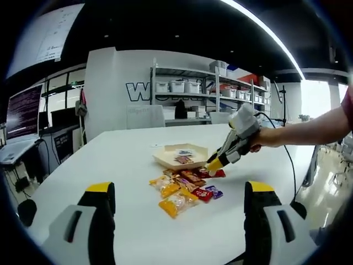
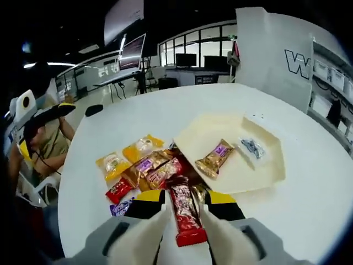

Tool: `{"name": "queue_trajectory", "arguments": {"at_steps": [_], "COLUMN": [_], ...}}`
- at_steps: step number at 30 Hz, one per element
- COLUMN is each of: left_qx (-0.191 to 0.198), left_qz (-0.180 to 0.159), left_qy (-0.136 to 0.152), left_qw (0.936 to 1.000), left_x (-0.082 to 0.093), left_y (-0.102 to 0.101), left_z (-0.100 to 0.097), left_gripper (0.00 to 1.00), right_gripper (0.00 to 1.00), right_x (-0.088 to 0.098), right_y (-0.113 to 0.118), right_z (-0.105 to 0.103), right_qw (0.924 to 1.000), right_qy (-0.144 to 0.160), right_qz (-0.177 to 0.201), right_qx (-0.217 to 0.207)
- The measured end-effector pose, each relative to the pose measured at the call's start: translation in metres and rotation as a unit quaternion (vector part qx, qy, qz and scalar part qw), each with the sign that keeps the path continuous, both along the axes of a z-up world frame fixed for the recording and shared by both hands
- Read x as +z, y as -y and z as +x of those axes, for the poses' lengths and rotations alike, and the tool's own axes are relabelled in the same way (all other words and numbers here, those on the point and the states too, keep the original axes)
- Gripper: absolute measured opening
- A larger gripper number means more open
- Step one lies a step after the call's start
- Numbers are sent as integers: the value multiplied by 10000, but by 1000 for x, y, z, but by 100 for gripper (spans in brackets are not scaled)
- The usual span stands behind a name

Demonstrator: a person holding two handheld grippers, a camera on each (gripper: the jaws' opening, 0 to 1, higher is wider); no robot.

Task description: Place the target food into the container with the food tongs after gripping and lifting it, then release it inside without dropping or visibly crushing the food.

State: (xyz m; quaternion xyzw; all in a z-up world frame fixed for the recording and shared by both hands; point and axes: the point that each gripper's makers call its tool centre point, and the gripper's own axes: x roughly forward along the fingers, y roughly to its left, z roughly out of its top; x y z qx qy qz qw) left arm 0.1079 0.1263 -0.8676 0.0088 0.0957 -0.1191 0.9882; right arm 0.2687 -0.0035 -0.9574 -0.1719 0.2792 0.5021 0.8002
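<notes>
A broad, smooth white round table [image 2: 309, 182] carries everything. On it sits a shallow cream tray with angled corners, matte like moulded pulp [image 2: 193, 135]. Inside the tray lie a glossy gold-and-purple foil bar [image 2: 214, 158] near its centre and, at about 2 o'clock from that bar, a small crinkled clear-and-blue sachet [image 2: 252, 147].

At 9 o'clock from the tray, a loose heap of shiny wrapped snacks [image 2: 140, 165] spreads over the table: yellow pillow packs, gold-brown bars, a short red bar and a purple one.

In the right gripper view, the right gripper [image 2: 183, 212], with yellow-and-black jaws ending in pale tong blades, stands narrowed around a long glossy red foil bar [image 2: 186, 216], which lies lengthwise between the blades at 6 o'clock from the tray, apparently resting on the table. In the left gripper view the same gripper, held by a hand [image 1: 258, 136], tips down onto the snack pile's edge.

The left gripper [image 1: 176, 205], grey with yellow-capped black jaws, stands wide apart and holds nothing, at 6 o'clock from the pile.
</notes>
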Motion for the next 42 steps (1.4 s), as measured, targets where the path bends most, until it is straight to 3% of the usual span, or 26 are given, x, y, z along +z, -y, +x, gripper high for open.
{"name": "queue_trajectory", "arguments": {"at_steps": [1,2,3,8,15,19,27,32,42], "left_qx": [1,4,11,81,119,129,133,58,-49], "left_qz": [6,2,-7,-220,-239,-306,-329,-562,-344], "left_qy": [-1,-3,-5,95,69,106,82,115,-248], "left_qw": [10000,10000,10000,9997,9996,9994,9993,9983,9991], "left_x": [0,-1,-1,4,2,4,2,6,-16], "left_y": [0,0,-1,-6,-8,-7,-6,0,9], "left_z": [0,-1,-1,-2,0,2,2,3,4], "left_gripper": [95,95,95,95,94,94,95,96,99], "right_gripper": [24,23,23,21,19,20,20,19,20], "right_x": [-9,-1,-4,-2,0,1,0,3,27], "right_y": [3,-4,1,3,7,9,11,12,3], "right_z": [-4,2,-3,2,2,4,1,-6,-13], "right_qw": [9997,9998,10000,10000,9993,9970,9956,9949,9956], "right_qy": [-170,198,-22,-50,-152,-376,-407,-466,-240], "right_qz": [-169,77,-91,48,305,512,628,672,828], "right_qx": [-3,68,12,-24,-182,-442,-570,-583,-380]}}
